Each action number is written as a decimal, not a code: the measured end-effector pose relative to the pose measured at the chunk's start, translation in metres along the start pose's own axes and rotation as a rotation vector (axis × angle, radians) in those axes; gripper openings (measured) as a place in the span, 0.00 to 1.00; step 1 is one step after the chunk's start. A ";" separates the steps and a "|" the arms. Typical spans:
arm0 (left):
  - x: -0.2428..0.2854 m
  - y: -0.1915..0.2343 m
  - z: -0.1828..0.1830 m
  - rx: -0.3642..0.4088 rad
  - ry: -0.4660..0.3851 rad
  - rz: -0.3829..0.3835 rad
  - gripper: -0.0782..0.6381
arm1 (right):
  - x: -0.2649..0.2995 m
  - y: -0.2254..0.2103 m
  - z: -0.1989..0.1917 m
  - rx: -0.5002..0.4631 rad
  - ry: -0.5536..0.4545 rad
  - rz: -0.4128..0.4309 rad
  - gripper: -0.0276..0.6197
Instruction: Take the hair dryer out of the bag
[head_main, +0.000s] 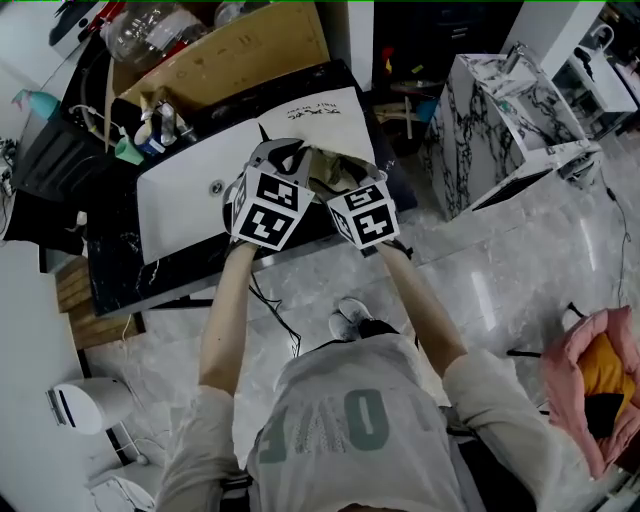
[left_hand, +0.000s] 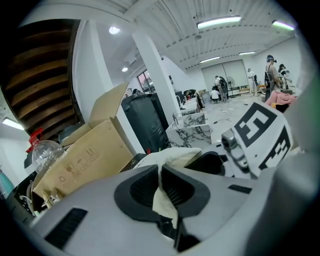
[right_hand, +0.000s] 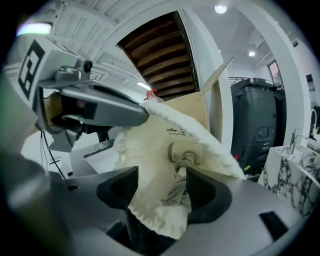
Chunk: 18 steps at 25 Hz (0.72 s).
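Fingers of the left gripper pinch the rim of the soft cloth bag, right gripper clamps its drawstring edge, and the hair dryer, unseen, is presumably inside: rigid, smooth, fairly heavy, best taken by the handle.

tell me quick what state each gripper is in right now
left gripper: closed, pinching the bag cloth
right gripper: closed on bunched bag cloth and its cord
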<state>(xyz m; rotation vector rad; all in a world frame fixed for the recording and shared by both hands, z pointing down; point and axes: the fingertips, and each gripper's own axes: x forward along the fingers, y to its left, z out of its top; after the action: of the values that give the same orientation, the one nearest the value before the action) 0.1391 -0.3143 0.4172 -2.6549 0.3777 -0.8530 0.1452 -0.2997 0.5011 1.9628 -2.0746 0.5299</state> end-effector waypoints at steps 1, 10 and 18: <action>0.001 0.001 0.001 -0.002 -0.003 0.001 0.17 | 0.007 -0.006 0.002 -0.011 0.011 -0.020 0.53; 0.005 0.001 0.013 0.026 -0.015 -0.024 0.17 | 0.054 -0.042 -0.010 -0.037 0.158 -0.146 0.53; 0.009 0.003 0.008 0.004 -0.014 -0.042 0.17 | 0.080 -0.065 -0.020 -0.096 0.295 -0.186 0.53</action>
<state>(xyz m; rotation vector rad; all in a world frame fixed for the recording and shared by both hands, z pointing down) 0.1501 -0.3185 0.4147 -2.6727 0.3169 -0.8464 0.2024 -0.3667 0.5583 1.8699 -1.6903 0.6251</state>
